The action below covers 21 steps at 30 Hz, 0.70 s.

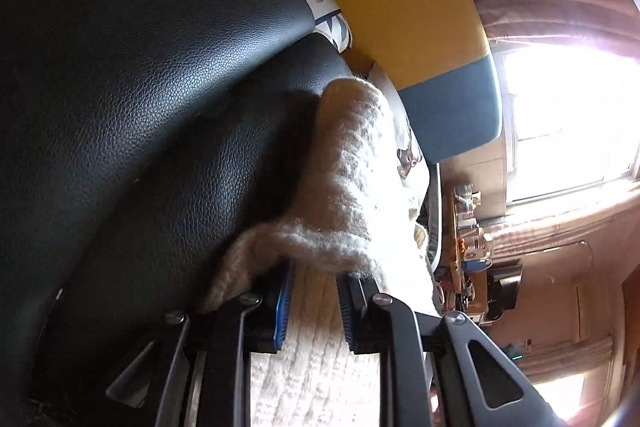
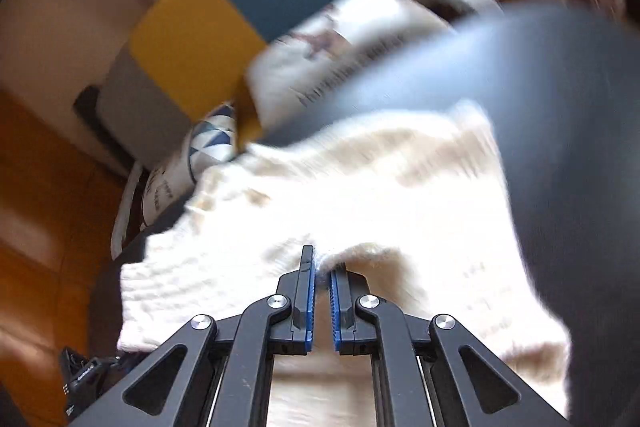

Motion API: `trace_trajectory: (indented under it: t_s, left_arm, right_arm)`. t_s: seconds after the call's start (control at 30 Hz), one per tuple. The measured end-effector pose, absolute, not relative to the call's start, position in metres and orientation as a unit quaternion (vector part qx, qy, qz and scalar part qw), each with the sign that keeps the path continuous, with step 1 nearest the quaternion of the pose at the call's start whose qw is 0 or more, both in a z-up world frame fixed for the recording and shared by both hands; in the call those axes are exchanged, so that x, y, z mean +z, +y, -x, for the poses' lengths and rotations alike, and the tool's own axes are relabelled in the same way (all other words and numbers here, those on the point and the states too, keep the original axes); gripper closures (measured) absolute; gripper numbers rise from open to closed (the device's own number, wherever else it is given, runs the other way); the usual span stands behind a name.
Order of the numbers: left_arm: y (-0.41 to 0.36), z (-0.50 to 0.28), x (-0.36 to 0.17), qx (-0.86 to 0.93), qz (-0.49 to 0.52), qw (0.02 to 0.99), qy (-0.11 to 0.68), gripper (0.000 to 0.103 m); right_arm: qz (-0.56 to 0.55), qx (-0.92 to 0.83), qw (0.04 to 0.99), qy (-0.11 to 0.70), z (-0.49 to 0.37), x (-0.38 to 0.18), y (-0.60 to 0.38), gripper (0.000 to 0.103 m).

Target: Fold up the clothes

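Both grippers have the cream knit sweater point(image 2: 360, 195): the right gripper point(image 2: 322, 269) is pinched nearly closed on a fold at its near edge, while the left gripper point(image 1: 316, 271) sits wider, fabric between its pads. The sweater lies on the black leather sofa point(image 1: 160, 67), and beyond it is a yellow-blue cushion point(image 1: 424, 39).

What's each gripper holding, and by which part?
Right gripper pinches a raised fold at the near edge of the cream knit sweater. Left gripper straddles the sweater's edge, jaws apart; grip cannot be told.
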<state>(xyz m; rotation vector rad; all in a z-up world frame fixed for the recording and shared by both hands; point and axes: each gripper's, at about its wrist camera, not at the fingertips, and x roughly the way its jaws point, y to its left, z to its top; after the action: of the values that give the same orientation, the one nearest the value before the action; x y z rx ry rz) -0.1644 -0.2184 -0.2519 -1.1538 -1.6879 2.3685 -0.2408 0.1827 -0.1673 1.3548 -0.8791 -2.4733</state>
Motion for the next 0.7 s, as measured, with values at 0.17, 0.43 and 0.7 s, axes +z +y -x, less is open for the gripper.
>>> trace_trajectory:
  t_s: [0.17,0.43,0.7]
  left_arm:
    - [-0.224,0.141,-0.25,0.743,0.34,0.038,-0.575,0.079]
    - [-0.213,0.158,-0.237,0.724,0.313,0.054,-0.612,0.067]
    - [-0.225,0.177,-0.25,0.713,0.337,0.018,-0.614,0.091]
  right_arm:
    - [-0.419,-0.791,0.134,-0.425,0.231,-0.195,0.207,0.087]
    - [-0.363,-0.751,0.15,-0.53,0.228,-0.192,0.221,0.044]
    - [-0.418,-0.845,0.085,-0.322,0.248,-0.149,0.178,0.095]
